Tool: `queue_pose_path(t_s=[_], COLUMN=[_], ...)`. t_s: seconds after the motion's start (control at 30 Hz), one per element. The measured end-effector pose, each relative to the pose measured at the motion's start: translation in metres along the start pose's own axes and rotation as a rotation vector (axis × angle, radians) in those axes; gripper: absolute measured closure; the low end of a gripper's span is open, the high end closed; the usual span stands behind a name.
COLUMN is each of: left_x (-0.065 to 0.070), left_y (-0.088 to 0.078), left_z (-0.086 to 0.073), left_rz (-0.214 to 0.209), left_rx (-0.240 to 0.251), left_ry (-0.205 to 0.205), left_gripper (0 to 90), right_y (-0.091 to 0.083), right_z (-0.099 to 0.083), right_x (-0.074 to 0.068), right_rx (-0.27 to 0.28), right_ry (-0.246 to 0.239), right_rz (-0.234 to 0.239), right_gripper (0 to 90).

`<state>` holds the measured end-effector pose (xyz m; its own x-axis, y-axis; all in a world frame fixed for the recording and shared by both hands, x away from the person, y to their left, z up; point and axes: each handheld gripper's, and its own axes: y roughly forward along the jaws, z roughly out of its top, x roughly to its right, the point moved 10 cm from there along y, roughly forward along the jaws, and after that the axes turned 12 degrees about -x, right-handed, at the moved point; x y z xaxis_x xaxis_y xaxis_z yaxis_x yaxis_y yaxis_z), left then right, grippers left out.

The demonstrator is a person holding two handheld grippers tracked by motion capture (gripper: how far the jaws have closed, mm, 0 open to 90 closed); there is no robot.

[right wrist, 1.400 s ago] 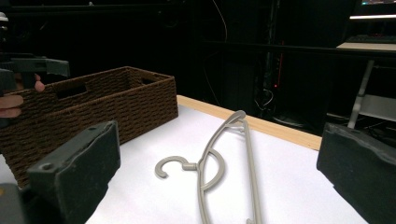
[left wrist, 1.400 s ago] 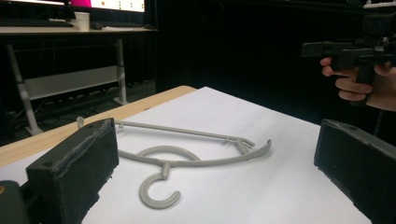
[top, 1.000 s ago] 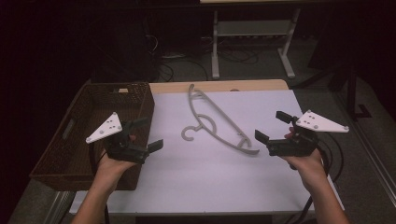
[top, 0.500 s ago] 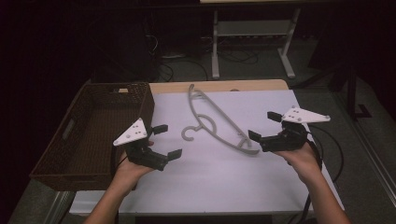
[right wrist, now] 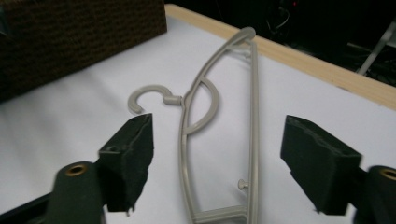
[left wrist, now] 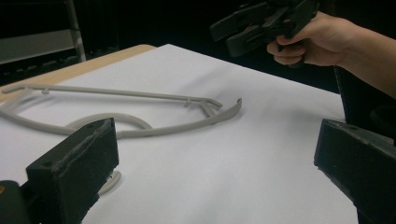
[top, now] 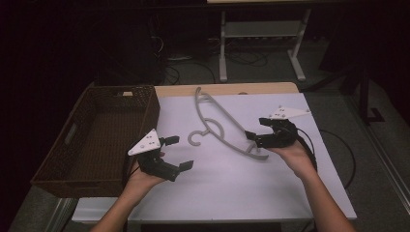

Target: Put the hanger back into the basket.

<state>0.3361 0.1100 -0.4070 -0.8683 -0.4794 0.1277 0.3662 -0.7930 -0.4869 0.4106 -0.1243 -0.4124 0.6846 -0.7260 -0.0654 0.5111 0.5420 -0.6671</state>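
High view: grey hanger flat on white tabletop; right tongs closing, spread astride its end; left tongs spread, apart.

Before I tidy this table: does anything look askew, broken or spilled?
Nothing looks broken or spilled. The grey clothes hanger lies flat at a slant across the white sheet, its hook towards the wicker basket. That is a loose placement, not damage. Both grippers hover near it without touching.
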Motion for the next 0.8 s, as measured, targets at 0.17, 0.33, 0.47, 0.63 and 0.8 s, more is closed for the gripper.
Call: queue_pose_path(t_s=[0.17, 0.33, 0.47, 0.63, 0.8], left_x=[0.001, 0.002, 0.003, 0.003, 0.002], left_y=[0.002, 0.006, 0.007, 0.007, 0.006], left_z=[-0.005, -0.012, -0.013, -0.014, -0.015], left_rz=[-0.003, -0.006, -0.011, -0.013, -0.011], left_rx=[-0.005, -0.019, -0.025, -0.024, -0.024], left_ry=[-0.004, -0.008, -0.008, -0.004, -0.007], left_gripper=[0.0, 0.0, 0.0, 0.0, 0.0], right_y=[0.021, 0.045, 0.068, 0.091, 0.113], right_z=[-0.001, 0.002, 0.004, 0.004, -0.001], right_x=[0.008, 0.019, 0.028, 0.037, 0.042], right_rx=[-0.047, -0.090, -0.122, -0.153, -0.200], right_ry=[0.001, 0.017, 0.035, 0.049, 0.044], right_rz=[-0.021, -0.042, -0.057, -0.059, -0.072], right_gripper=[35.4, 43.8, 49.6, 57.9, 61.8])
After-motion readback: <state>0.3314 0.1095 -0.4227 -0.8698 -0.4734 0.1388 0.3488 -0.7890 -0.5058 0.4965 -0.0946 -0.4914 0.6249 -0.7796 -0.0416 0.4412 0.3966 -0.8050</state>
